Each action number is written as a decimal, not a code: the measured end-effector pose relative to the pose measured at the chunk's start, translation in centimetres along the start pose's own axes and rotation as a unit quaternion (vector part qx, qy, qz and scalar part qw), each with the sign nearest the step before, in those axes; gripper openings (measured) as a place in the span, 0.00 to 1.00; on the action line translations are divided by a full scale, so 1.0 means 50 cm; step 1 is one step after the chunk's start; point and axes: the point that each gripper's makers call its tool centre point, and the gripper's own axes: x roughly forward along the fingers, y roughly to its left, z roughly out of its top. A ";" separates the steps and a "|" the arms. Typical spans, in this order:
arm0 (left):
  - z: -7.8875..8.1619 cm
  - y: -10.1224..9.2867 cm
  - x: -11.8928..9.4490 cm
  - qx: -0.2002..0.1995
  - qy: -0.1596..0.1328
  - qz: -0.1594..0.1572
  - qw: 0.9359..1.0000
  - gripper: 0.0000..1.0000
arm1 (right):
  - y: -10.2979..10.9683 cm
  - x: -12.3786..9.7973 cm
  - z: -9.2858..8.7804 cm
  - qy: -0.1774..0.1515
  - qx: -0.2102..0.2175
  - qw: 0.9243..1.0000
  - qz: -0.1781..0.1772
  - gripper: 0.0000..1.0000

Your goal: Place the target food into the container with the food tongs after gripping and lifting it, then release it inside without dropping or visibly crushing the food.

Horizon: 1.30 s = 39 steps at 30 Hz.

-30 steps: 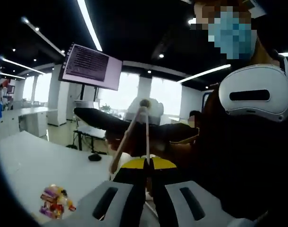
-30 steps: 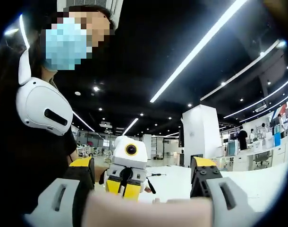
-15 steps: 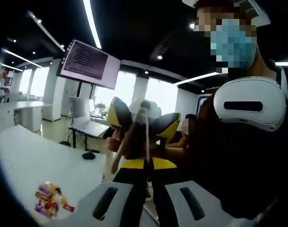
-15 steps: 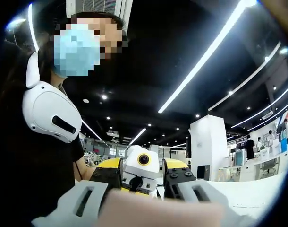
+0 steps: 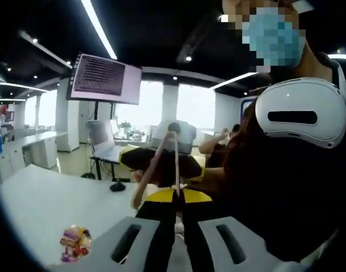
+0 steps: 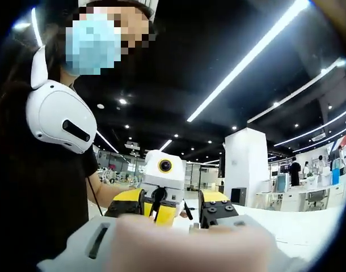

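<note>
We see a white table (image 5: 42,204) stretching left of the left gripper (image 5: 177,218), in an open office with ceiling light strips and a hanging monitor (image 5: 105,79). On it, low and left of these jaws, lies a small pile of wrapped candy (image 5: 75,243). The left gripper's jaws are clamped on the food tongs (image 5: 161,164), which rise straight ahead of them. Just beyond the tongs sits the right gripper (image 5: 159,161), and the person's dark sleeve blocks everything to the right. In the right gripper view a blurred pale shape covers its own jaws, so we cannot tell their state.
</note>
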 end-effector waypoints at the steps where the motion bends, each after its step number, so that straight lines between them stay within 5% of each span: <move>1: 0.002 -0.001 -0.002 -0.001 0.001 -0.001 1.000 0.00 | 0.001 0.001 -0.002 0.004 -0.001 1.000 0.002 0.36; 9: 0.012 0.005 -0.011 0.006 -0.005 -0.002 1.000 0.00 | -0.002 0.006 0.005 -0.006 -0.009 1.000 -0.001 0.31; 12: 0.019 0.002 -0.011 0.001 -0.014 -0.005 1.000 0.00 | 0.004 0.009 0.009 -0.017 0.037 0.999 0.005 0.28; 25: 0.022 0.000 -0.008 0.006 -0.020 0.003 1.000 0.00 | -0.006 0.007 0.025 -0.033 0.019 0.999 -0.011 0.31; 39: 0.039 -0.007 -0.012 -0.059 -0.053 -0.017 0.997 0.00 | 0.003 0.008 0.050 -0.058 0.006 0.998 -0.015 0.33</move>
